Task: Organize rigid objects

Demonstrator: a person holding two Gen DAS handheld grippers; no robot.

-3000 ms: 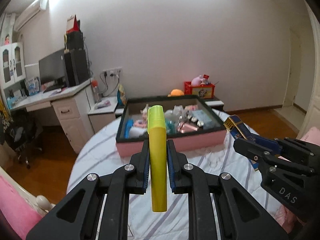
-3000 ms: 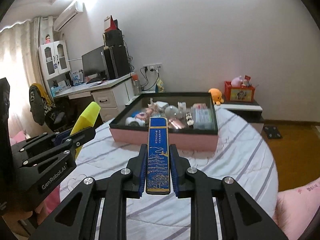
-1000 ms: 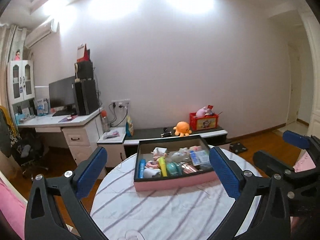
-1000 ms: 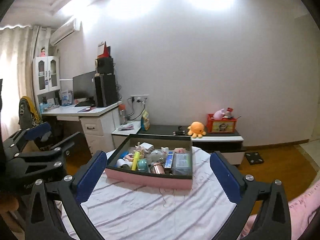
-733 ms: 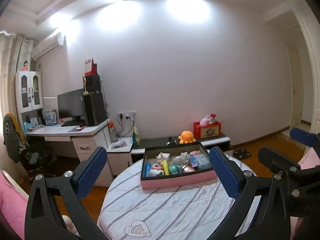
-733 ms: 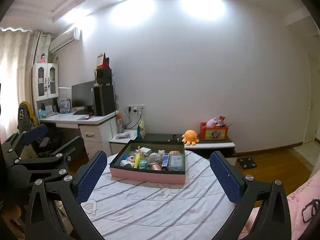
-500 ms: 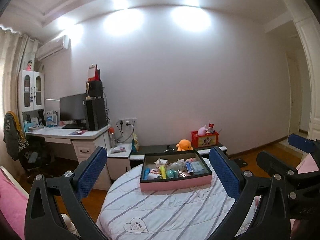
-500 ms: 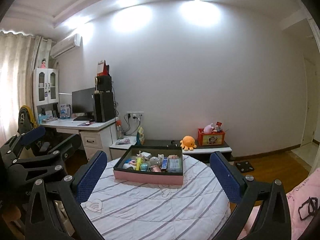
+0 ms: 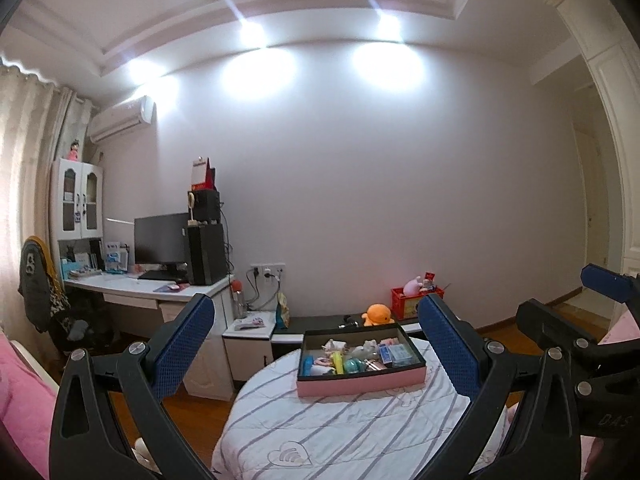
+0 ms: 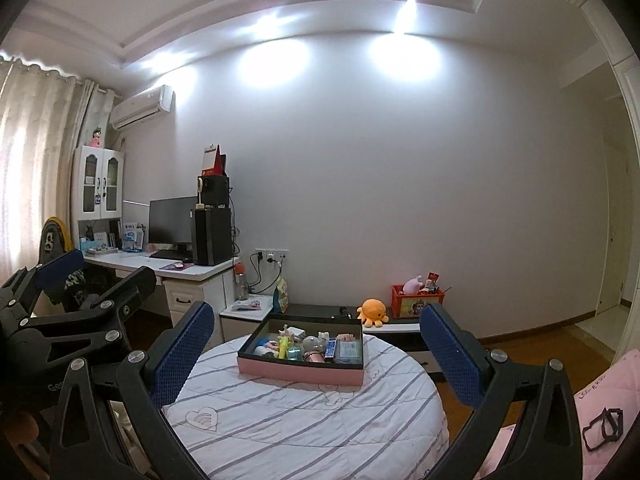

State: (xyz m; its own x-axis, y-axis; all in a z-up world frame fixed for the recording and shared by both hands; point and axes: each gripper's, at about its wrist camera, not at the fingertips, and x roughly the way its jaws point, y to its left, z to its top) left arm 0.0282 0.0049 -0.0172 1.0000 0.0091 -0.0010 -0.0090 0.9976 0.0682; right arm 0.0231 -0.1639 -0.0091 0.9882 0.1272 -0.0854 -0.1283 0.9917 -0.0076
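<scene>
Left wrist view has my left gripper (image 9: 316,344) held high and well back from the round table (image 9: 340,428), its blue-padded fingers (image 9: 182,350) spread wide with nothing between them. My right gripper (image 10: 316,348) is raised the same way, fingers (image 10: 452,360) wide apart and empty; in the left view it shows at the right edge (image 9: 576,328), also spread. Both point level toward the far wall.

Between my fingers lies the pink tray (image 9: 360,384) with a dark rim, standing on the striped cloth at the far side of the table. Inside it the yellow case (image 9: 338,360) lies among small toys and bottles, and the blue patterned box (image 10: 330,348) lies near its right half.

Three seconds ago my left fingers were clamped on the yellow case and my right on the blue box, both close before the tray. Since then both things have gone into the tray, my fingers have opened, and I have drawn back and up, so the tray looks smaller and more ceiling shows than half a second ago.
</scene>
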